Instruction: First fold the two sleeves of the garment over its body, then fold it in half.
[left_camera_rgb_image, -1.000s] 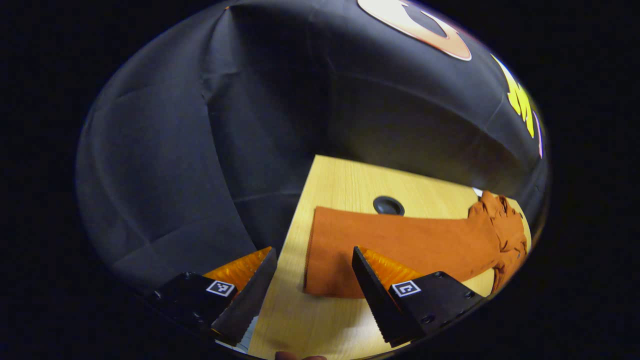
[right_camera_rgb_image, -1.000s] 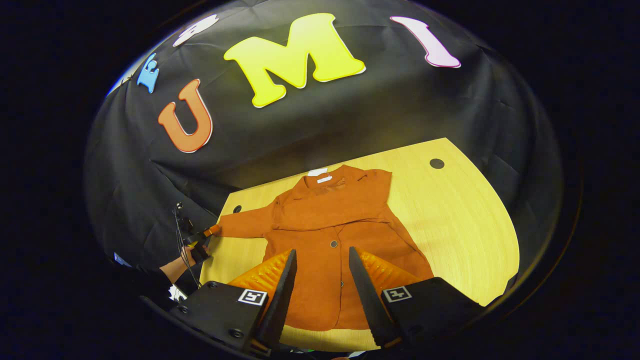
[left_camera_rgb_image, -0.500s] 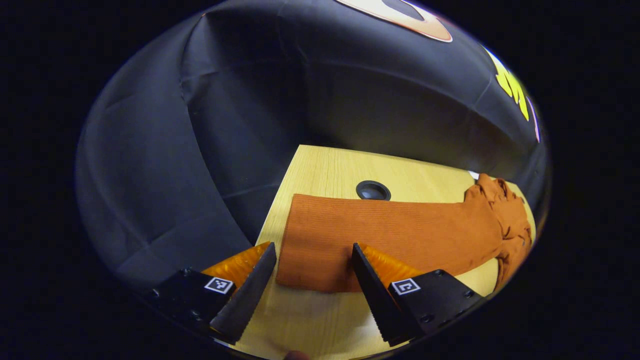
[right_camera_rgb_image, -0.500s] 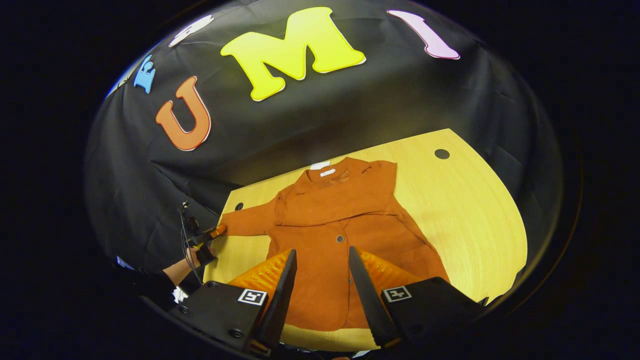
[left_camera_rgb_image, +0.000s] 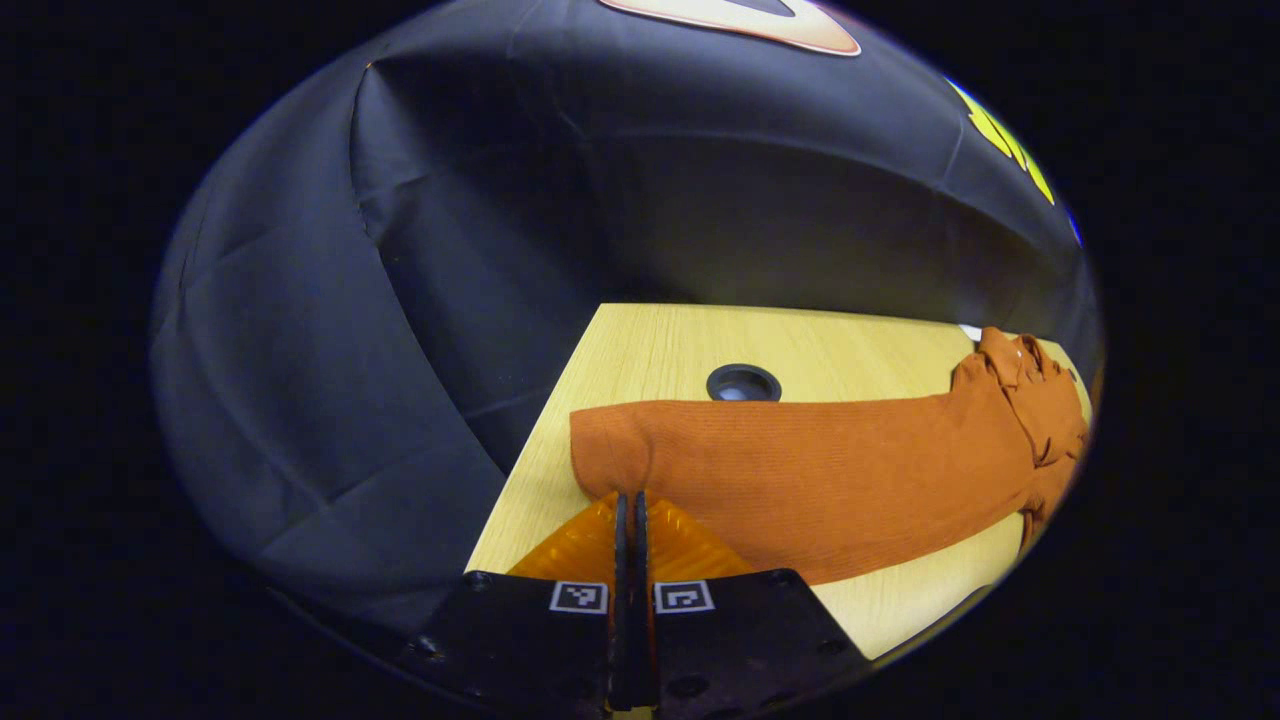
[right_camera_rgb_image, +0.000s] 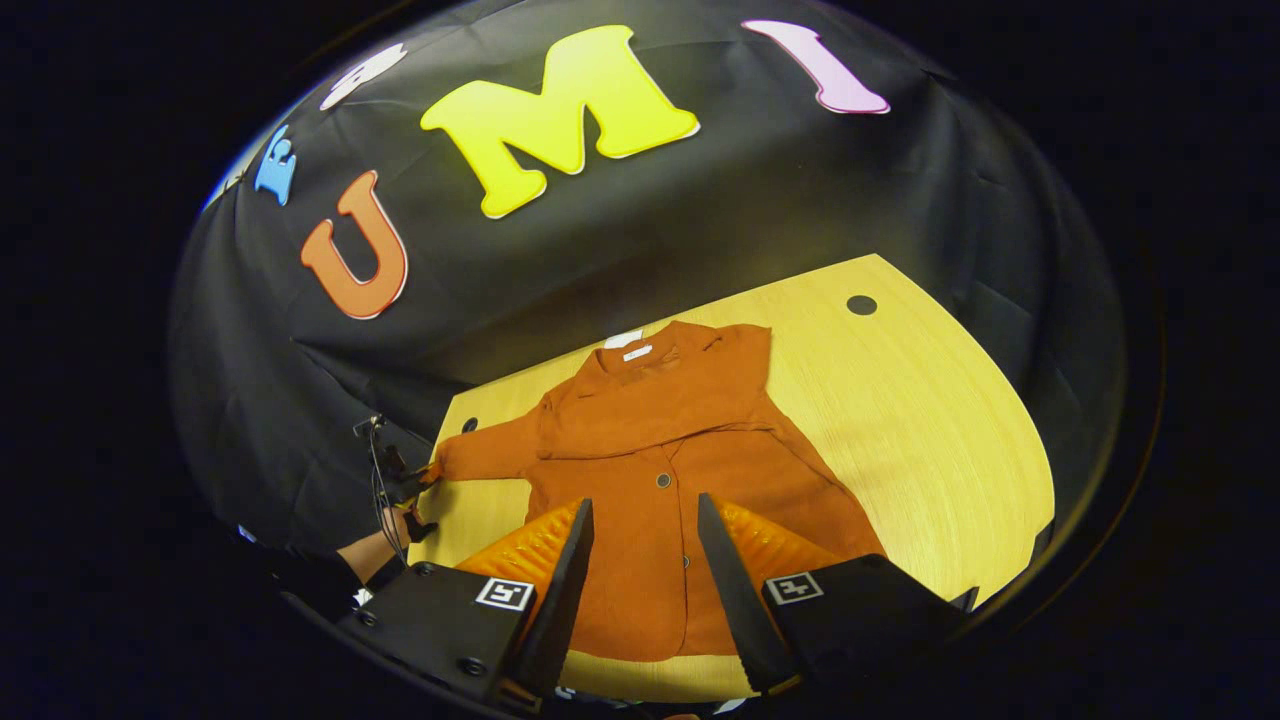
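I have the left gripper (left_camera_rgb_image: 629, 500) clenched on the cuff of the one outstretched sleeve (left_camera_rgb_image: 800, 480); the right gripper (right_camera_rgb_image: 640, 520) hangs spread above the garment's hem. The garment (right_camera_rgb_image: 680, 450) lies flat on the table (right_camera_rgb_image: 920, 400), the other sleeve (right_camera_rgb_image: 690, 405) already across its chest. I judge I should lift low and carry the cuff over the body. Count: one garment, two sleeves, two grippers
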